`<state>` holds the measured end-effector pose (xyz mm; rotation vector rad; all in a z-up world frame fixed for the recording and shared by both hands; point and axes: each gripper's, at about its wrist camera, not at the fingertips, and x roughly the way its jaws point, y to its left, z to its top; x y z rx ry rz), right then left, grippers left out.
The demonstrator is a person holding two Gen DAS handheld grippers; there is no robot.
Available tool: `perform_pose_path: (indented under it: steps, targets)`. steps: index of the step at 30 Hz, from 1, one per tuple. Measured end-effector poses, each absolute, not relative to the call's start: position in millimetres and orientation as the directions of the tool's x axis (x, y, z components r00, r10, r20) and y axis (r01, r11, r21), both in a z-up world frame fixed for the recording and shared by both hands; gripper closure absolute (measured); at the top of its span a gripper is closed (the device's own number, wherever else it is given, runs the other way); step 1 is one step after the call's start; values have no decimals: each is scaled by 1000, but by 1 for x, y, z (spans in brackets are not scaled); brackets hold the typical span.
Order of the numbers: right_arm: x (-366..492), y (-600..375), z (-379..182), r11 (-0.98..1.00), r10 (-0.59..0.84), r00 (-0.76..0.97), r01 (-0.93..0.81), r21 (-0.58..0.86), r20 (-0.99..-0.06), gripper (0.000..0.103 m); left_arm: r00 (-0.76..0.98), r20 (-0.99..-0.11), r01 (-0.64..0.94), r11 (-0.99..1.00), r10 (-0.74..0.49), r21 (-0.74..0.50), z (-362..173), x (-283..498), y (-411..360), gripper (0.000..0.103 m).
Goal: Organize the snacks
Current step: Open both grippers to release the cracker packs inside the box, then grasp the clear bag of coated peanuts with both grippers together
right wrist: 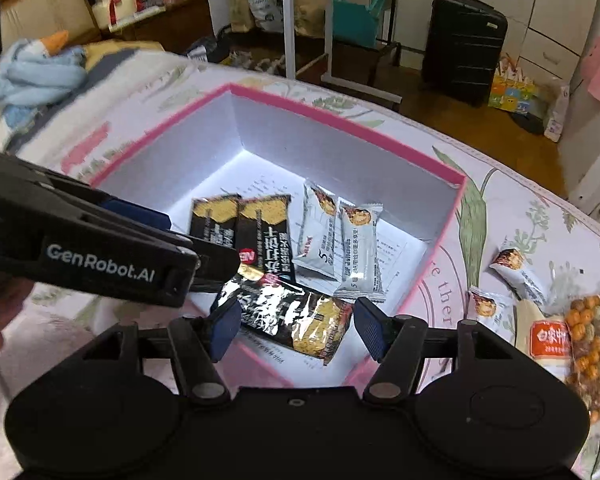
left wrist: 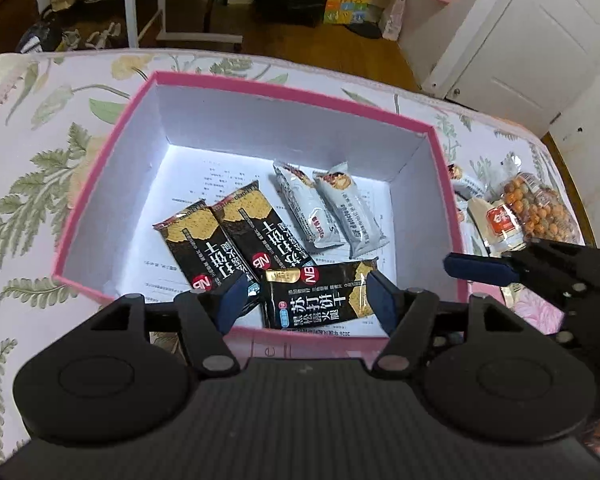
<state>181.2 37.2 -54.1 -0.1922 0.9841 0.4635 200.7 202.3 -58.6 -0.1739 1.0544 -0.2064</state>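
Both grippers, left gripper (left wrist: 306, 298) and right gripper (right wrist: 296, 326), we find standing apart, pads clear of a black cracker packet (left wrist: 320, 298) lying between them inside the pink box (left wrist: 100, 184). Alongside it lie two black packets (left wrist: 236, 236) and two grey bars (left wrist: 328, 208).
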Motion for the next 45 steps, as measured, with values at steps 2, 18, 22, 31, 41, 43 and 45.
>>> perform_pose_path:
  steps: [2, 18, 22, 31, 41, 43, 45]
  targets:
    - [173, 30, -44, 889, 303, 475, -452, 67, -826, 35, 488, -835, 88, 966, -254, -242, -48, 192, 202, 37]
    - [116, -75, 3, 902, 337, 548, -422, 94, -766, 34, 499, -783, 340, 915, -371, -216, 29, 124, 120, 33]
    - [105, -112, 4, 890, 351, 555, -447, 85, -755, 33, 482, -782, 378, 899, -394, -220, 29, 122, 96, 33]
    - [116, -187, -13, 900, 342, 599, -430, 70, -724, 31, 483, -796, 445, 885, -365, -136, 8, 132, 30, 37]
    - [169, -229, -51, 876, 319, 596, -483, -11, -737, 22, 538, -731, 353, 900, -419, -256, -38, 189, -28, 47]
    - [179, -235, -60, 868, 310, 598, -495, -36, -739, 17, 521, -738, 315, 900, -429, -301, -55, 208, -38, 48]
    - [189, -241, -68, 868, 309, 602, -495, -40, -736, 13, 506, -739, 306, 893, -445, -329, -69, 222, -49, 48]
